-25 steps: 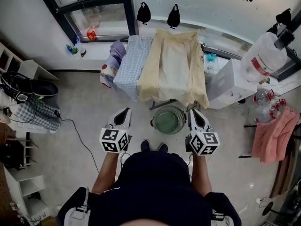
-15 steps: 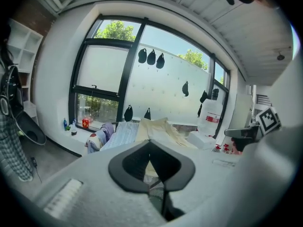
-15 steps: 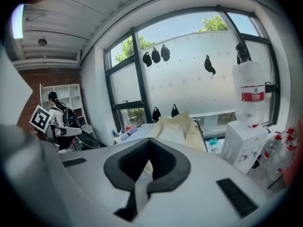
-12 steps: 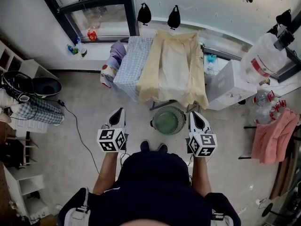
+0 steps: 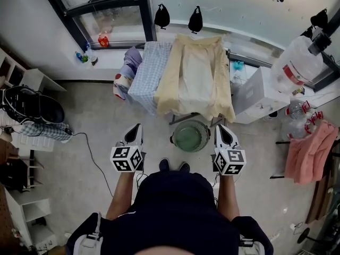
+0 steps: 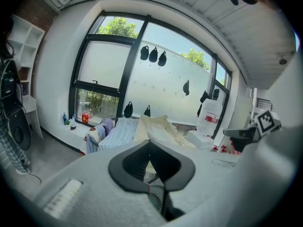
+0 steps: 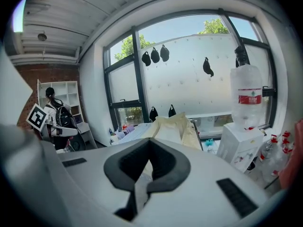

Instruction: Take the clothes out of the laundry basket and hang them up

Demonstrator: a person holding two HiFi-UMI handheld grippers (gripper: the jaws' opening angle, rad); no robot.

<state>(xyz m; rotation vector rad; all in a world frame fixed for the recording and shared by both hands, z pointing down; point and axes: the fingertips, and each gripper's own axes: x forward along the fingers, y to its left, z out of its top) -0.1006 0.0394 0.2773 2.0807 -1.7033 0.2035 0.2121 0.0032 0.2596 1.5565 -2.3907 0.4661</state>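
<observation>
A round green laundry basket (image 5: 190, 136) stands on the floor just ahead of the person's feet; its inside shows only green. Beyond it a drying rack carries a cream cloth (image 5: 195, 76) and a blue checked cloth (image 5: 149, 73). My left gripper (image 5: 135, 128) hangs left of the basket and my right gripper (image 5: 221, 127) right of it, both shut on nothing and pointing at the rack. In the left gripper view the shut jaws (image 6: 150, 143) frame the cream cloth (image 6: 158, 128). The right gripper view shows the same past its jaws (image 7: 149, 143).
A lilac garment (image 5: 129, 62) lies at the rack's left end. A white cabinet (image 5: 255, 94) and a water bottle (image 5: 295, 62) stand to the right, with a pink cloth (image 5: 305, 153) farther right. A person with a black backpack (image 5: 29, 108) stands by white shelves (image 5: 29, 78). A cable (image 5: 90, 153) crosses the floor.
Both grippers stay almost where they were, shut. The person with the backpack at the left has shifted, and the checked cloth there shows less.
</observation>
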